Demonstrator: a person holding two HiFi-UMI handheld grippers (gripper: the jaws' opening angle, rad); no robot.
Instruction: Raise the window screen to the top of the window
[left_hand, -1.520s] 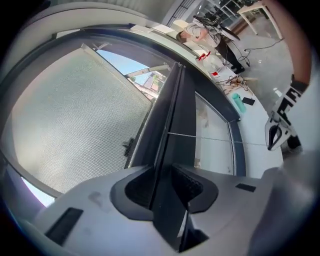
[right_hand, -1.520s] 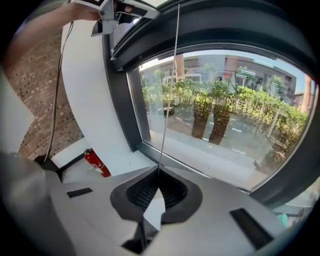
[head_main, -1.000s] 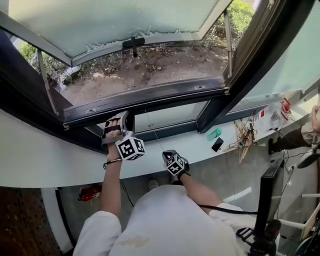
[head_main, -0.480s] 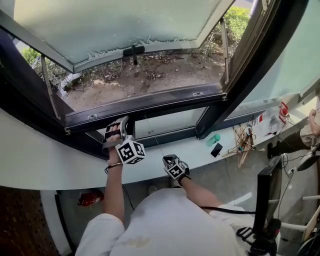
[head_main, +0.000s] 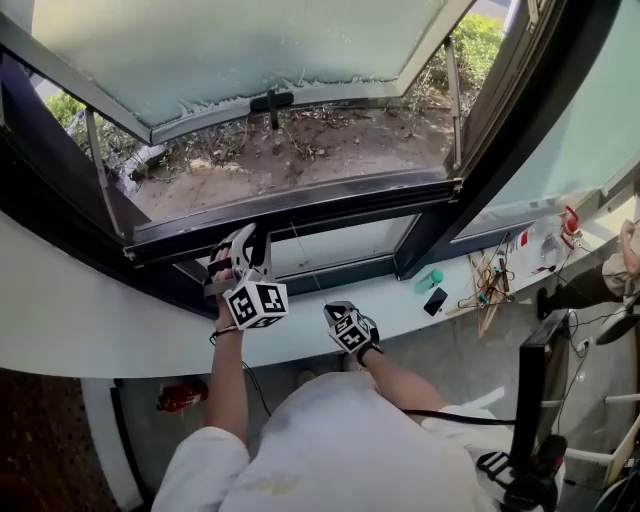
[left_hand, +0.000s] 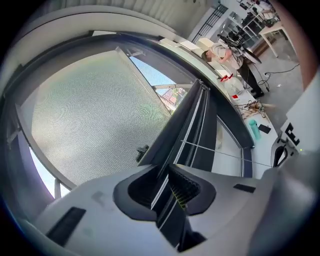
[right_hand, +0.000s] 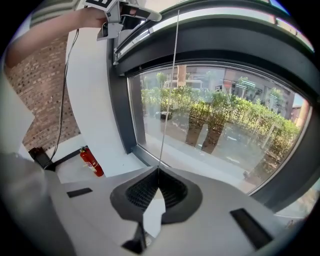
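- The window screen's long dark metal bottom bar lies across the low part of the open window. It sits just above the fixed lower glass pane and well short of the top, and its left end is in my left tongs. I cannot pick out the mesh itself.
- My left tongs have just been closing. The bar runs between the jaws with the pads bearing on it, so I read this as a clamp near the bar's left end.
- My right tongs hang lower and to the right of the left pair. Their jaws are together, pinching a thin pale cord that climbs from their tips up to the bar.
- I judge the bar stiff and fairly light, but smooth enough to slip in the pads.
- Gripped at one end only, the bar may cock in its side tracks and jam, so it wants an even lift. A hold nearer the middle would be safer.
- The mesh is likely soft and easy to tear, so I take hold of the bar only. The cord is thin and could slide through shut pads.
- Beyond the left tongs the outward-swung sash with its pale frosted pane stands open.
- Below both tongs runs the white curved sill. A teal bottle and a black phone lie on it, off to the right of my right tongs.
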